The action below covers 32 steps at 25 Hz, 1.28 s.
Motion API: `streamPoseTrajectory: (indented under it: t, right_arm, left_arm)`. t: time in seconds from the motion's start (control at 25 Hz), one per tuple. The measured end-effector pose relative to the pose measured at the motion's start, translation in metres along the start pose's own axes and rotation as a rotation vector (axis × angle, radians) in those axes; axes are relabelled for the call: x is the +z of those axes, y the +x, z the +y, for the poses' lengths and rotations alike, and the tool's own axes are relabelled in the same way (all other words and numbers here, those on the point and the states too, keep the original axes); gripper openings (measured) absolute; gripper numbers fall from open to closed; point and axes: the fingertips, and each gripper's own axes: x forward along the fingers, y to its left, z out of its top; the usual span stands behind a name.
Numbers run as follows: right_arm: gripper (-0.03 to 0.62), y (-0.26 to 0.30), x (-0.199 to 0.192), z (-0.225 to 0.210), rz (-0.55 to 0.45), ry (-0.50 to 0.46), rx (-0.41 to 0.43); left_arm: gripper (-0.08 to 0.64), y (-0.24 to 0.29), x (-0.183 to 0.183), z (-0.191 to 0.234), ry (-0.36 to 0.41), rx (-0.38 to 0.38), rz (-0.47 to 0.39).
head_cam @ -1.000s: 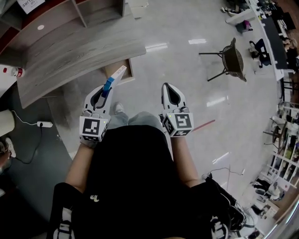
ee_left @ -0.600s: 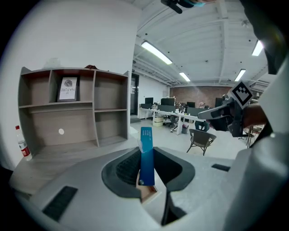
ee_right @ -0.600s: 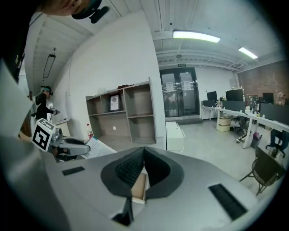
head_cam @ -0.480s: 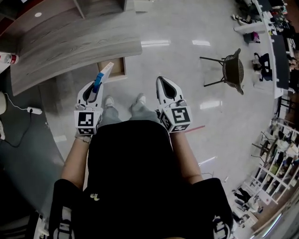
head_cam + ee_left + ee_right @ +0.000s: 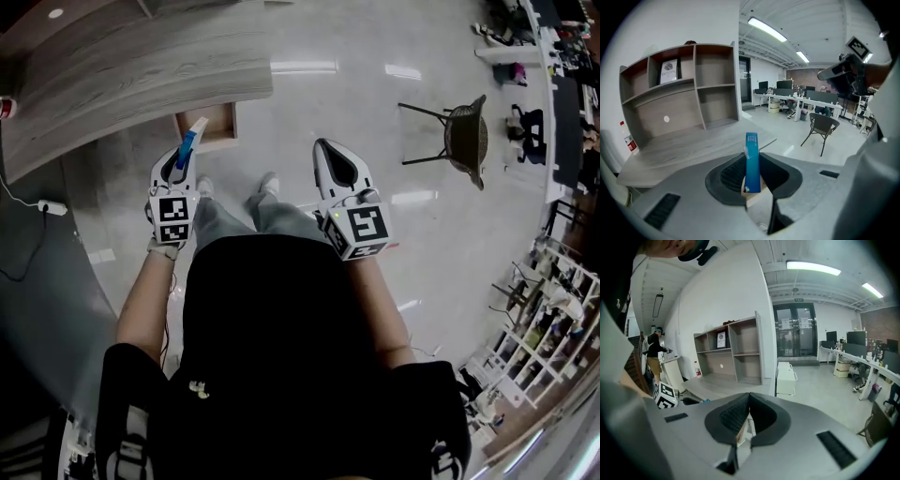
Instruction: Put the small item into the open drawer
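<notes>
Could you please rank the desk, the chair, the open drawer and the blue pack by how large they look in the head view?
1. desk
2. chair
3. drawer
4. blue pack, gripped in the left gripper; it is nearer the camera than the drawer, yet looks smallest.

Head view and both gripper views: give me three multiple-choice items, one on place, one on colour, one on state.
1. Where is the drawer?
A. sticking out from under the desk
B. beside the chair
C. behind the person

2. What colour is the item in the left gripper?
A. red
B. blue
C. green

3. How is the right gripper?
A. open, empty
B. shut on the item
C. shut, empty

Answers: 1 A, the head view shows it open at the desk's edge; 2 B, the left gripper view shows blue; 3 C, its jaws meet with nothing between.
</notes>
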Motion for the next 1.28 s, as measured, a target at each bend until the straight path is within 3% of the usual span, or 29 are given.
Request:
streamPoseTrajectory:
  t: [0.56, 1.0, 1.28]
  right_arm:
    - [0.012, -0.011, -0.038, -0.036, 0.094, 0.016, -0.046]
    - [0.012, -0.026, -0.056, -0.057, 0.135, 0.035, -0.098]
    - [0.012, -0.031, -0.056, -0.062, 0.153, 0.041, -0.13]
  left_arm:
    - [0.086, 0.098, -0.07, -0.005, 0.041, 0.047, 0.133]
    - [0.087, 0.137, -0.091, -0.007, 0.059, 0.085, 0.208]
    - [0.087, 0.142, -0.094, -0.007, 0.033, 0.075, 0.22]
